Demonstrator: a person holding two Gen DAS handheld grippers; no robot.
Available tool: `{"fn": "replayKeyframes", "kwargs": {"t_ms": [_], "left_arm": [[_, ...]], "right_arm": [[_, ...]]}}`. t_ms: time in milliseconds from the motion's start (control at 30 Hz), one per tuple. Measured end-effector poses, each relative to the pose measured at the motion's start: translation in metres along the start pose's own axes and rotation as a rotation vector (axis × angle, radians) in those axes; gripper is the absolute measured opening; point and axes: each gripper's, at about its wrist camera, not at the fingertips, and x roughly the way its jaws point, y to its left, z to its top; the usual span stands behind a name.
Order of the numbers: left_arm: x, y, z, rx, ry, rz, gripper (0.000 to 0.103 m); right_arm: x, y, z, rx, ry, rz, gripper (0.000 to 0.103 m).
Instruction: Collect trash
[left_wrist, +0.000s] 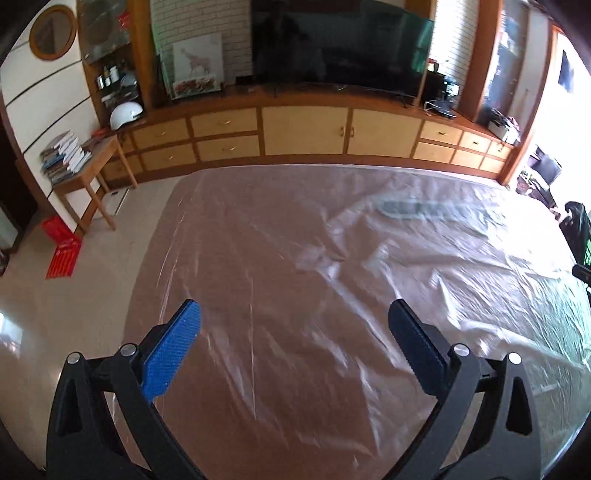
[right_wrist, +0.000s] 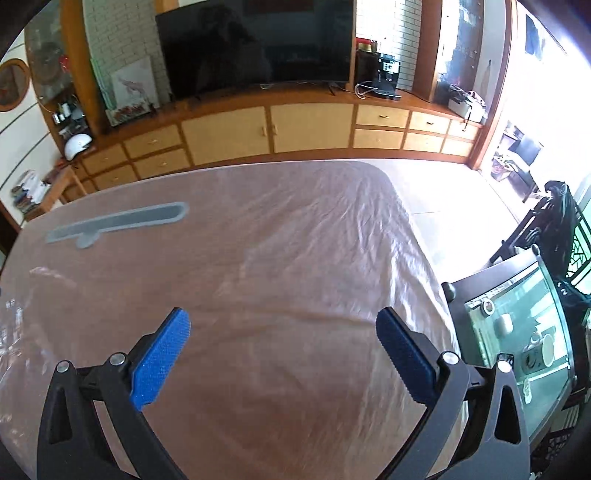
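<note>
A large brown table (left_wrist: 240, 240) (right_wrist: 295, 240) lies under a wrinkled clear plastic sheet. A long grey strip (left_wrist: 406, 208) (right_wrist: 118, 221) lies flat on it, toward the far side. The sheet bunches into a crumpled fold (left_wrist: 321, 258) near the table's middle. No loose piece of trash shows plainly in either view. My left gripper (left_wrist: 293, 310) hangs open above the near part of the table, with nothing between its blue pads. My right gripper (right_wrist: 282, 314) is open too, over the table's right half, and holds nothing.
A wooden cabinet wall (left_wrist: 306, 129) with a big dark TV (left_wrist: 340, 40) runs behind the table. At the left stands a small wooden side table (left_wrist: 92, 158) with books, and a red item (left_wrist: 62, 251) lies on the floor. A glass-topped dark table (right_wrist: 517, 325) with cups stands at the right.
</note>
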Motion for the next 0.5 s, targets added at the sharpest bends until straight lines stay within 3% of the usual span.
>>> {"fn": "replayKeyframes", "kwargs": {"t_ms": [233,500], "left_arm": [[0.035,0.012,0.021,-0.034,0.031,0.020,0.101],[0.053,0.011,0.031,-0.014,0.028,0.034,0.101]], "right_arm": [[0.040,-0.021,0.014,0.036,0.034,-0.027,0.099],[0.039,-0.008,0.005,-0.011,-0.003,-0.023,0.099]]}}
